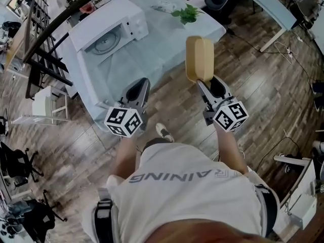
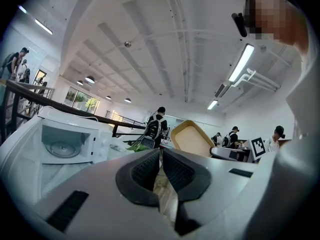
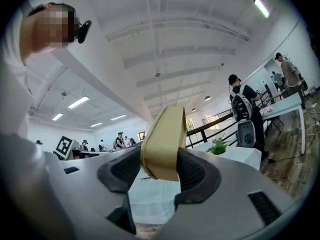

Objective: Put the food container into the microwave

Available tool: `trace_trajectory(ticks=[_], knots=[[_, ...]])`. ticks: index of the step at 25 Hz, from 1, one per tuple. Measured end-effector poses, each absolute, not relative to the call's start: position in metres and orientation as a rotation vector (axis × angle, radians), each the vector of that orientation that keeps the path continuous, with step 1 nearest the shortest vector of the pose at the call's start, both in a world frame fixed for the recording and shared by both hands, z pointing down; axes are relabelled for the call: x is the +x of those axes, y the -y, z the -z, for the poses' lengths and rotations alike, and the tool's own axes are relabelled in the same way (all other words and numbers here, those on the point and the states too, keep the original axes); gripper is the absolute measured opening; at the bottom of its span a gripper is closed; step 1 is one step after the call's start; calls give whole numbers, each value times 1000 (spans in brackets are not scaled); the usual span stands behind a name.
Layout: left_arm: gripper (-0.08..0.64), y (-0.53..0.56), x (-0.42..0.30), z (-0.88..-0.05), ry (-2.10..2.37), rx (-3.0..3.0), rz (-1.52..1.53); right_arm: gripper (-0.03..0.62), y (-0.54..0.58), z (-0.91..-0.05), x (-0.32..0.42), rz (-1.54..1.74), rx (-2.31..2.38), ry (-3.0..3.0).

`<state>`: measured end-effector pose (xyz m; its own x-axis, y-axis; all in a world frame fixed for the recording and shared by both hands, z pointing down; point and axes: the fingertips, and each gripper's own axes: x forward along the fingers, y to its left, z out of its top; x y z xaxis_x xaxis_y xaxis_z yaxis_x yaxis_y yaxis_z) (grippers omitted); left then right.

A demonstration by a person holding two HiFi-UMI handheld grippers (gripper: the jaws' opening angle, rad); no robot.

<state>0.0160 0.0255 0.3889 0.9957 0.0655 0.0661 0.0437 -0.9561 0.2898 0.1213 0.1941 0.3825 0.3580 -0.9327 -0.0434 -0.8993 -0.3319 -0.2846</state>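
A tan food container [image 1: 199, 58] stands on edge in the air over the near table edge, clamped in my right gripper [image 1: 206, 83]. In the right gripper view the container [image 3: 162, 143] fills the gap between both pads. The white microwave [image 1: 107, 27] lies at the table's far left with its door open and the glass turntable [image 1: 104, 43] showing. My left gripper [image 1: 142, 87] hovers at the near table edge with its jaws shut and empty [image 2: 160, 165]. In the left gripper view the microwave [image 2: 65, 144] is at the left and the container [image 2: 192, 139] to the right.
The table [image 1: 152, 49] has a pale cloth, a small green plant [image 1: 187, 13] and a wrapped item [image 1: 164, 6] at its far side. A black railing [image 1: 55, 24] runs past the left. A white stool [image 1: 46, 104] stands on the wooden floor at left.
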Motion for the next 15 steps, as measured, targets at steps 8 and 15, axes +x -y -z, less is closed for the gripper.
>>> trace_trajectory(ticks=[8, 15], knots=[[49, 32, 46, -391, 8, 2850, -84, 233, -115, -377, 154, 173, -2294, -1756], [49, 64, 46, -386, 90, 2839, -62, 233, -56, -375, 157, 195, -2203, -1895]])
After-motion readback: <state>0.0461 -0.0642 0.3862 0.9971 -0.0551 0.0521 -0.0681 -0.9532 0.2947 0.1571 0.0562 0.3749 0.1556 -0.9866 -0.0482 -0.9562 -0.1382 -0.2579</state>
